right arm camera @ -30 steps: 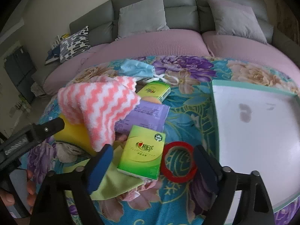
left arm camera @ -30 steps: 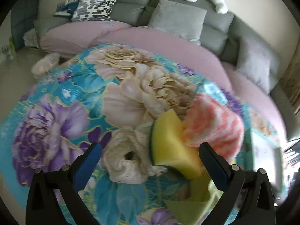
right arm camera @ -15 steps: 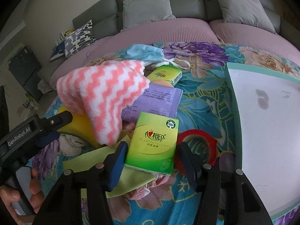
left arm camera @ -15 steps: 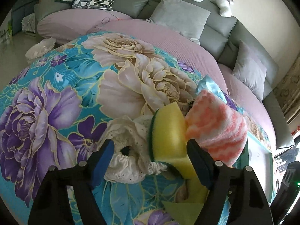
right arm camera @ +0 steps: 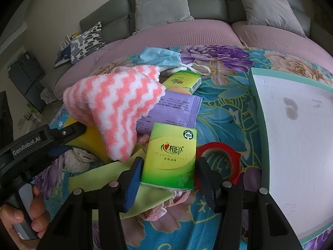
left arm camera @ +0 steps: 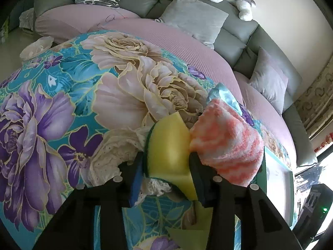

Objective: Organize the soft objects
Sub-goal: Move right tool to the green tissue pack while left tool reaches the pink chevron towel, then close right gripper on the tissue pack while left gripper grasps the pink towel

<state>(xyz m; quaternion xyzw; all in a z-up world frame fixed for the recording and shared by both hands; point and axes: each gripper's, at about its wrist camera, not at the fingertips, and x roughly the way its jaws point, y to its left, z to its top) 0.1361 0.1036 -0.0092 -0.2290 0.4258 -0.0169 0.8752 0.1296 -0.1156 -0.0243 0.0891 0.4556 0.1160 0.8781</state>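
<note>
Both tools have just been closing: left tool [left arm camera: 168, 164] squeezes sponge [left arm camera: 168, 145], right tool [right arm camera: 168, 173] grips tissue pack [right arm camera: 170, 156].

Right gripper [right arm camera: 167, 179] jaws have just been closing; green tissue pack [right arm camera: 170, 156] is straddled, pads seen at both its sides, contact cannot be confirmed. Red tape roll [right arm camera: 220, 160] sits just right of the right jaw. Pink-white striped cloth [right arm camera: 113, 106] is seen up-left, left gripper [right arm camera: 68, 133] beneath it. White tray [right arm camera: 295, 125] lies far right.
</note>
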